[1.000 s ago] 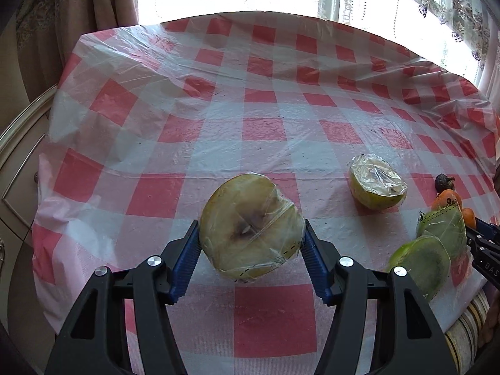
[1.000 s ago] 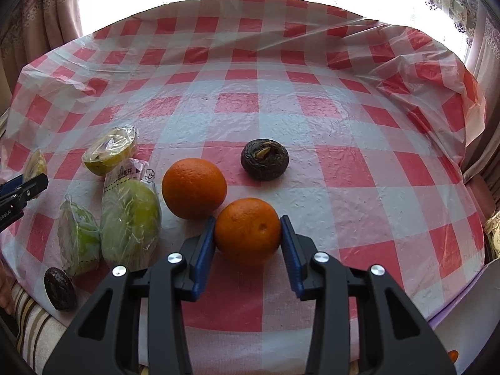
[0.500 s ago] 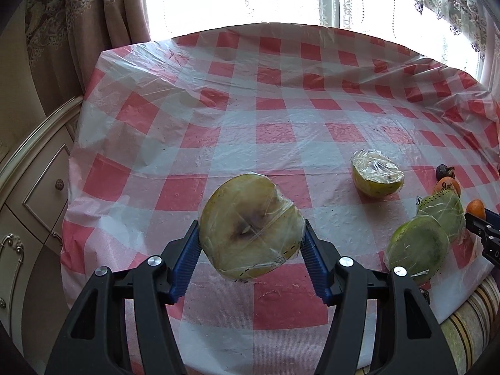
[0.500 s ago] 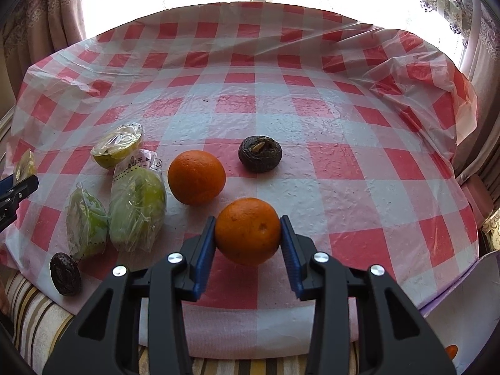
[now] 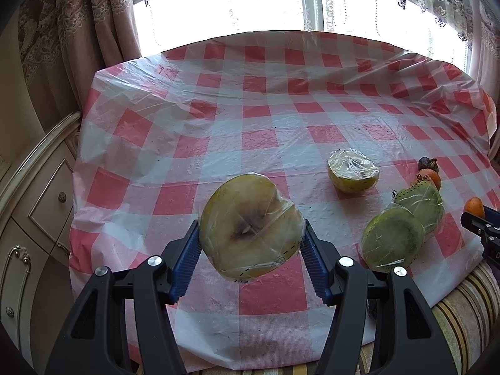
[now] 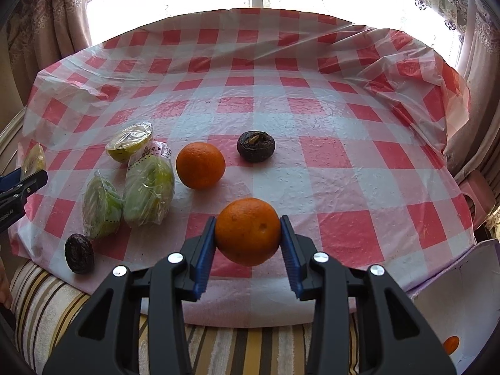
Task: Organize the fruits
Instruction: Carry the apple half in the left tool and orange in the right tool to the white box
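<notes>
While both tools were loaded and clear of the surface (image 6: pixel 312 118), I judged a dropped fruit to be the main hazard. My left tool (image 5: pixel 251 251) was pinching a film-wrapped half fruit (image 5: pixel 250 229) across its width, cut face toward the camera, above the near edge of the surface. The film looked smooth, so I judged that the half could slide between the ribbed pads (image 5: pixel 187 257) if the tool tilted or the squeeze eased. My right tool (image 6: pixel 248 243) was clamped on an orange (image 6: pixel 247 231), held above the near edge as well. Contact appeared to sit near the widest part of the round body, so a small loss of pressure could have let it roll out, possibly onto the striped cushion (image 6: pixel 218 350) below. Further risk lay in the cluster on the surface: two wrapped green pieces (image 6: pixel 148 187) touched each other, with another wrapped half (image 6: pixel 129 147), a second orange (image 6: pixel 200 165) and two dark fruits (image 6: pixel 256 146) near. A low approach could have knocked these, and the dark fruit (image 6: pixel 79 253) at the front edge could have rolled off. With both tools working close together, a collision was also possible.
</notes>
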`<state>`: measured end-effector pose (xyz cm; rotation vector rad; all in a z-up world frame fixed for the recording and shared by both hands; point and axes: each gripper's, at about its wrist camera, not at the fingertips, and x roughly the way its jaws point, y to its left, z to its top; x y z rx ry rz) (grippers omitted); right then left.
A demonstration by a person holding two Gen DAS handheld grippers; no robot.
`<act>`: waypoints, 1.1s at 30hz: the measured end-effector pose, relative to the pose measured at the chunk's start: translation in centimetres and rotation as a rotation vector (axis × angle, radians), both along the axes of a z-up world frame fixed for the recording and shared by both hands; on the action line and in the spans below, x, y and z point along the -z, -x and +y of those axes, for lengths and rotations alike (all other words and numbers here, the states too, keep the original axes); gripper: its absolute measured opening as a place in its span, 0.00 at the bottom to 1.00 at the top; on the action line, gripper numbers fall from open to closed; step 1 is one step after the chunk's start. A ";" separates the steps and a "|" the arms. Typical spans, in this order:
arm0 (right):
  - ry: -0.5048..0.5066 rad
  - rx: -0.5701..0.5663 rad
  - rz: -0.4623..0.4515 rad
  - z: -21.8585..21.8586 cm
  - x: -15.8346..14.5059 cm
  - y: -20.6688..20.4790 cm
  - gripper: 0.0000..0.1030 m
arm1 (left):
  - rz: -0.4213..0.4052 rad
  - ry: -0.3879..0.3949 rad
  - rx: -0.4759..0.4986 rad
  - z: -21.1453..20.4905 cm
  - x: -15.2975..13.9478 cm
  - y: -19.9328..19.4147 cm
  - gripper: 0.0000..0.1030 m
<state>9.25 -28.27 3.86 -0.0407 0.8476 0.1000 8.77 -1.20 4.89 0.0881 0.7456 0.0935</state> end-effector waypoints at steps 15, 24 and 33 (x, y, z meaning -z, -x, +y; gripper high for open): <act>-0.038 0.004 -0.016 -2.2 -1.5 3.3 0.39 | -0.030 -0.064 0.101 -4.6 -2.4 1.0 0.58; -0.049 0.046 -0.032 -5.1 -2.5 5.0 0.39 | -0.034 -0.111 0.206 -8.8 -3.3 1.2 0.58; -0.038 0.120 -0.037 -9.1 -2.7 6.9 0.39 | -0.020 -0.134 0.333 -14.0 -3.6 1.5 0.58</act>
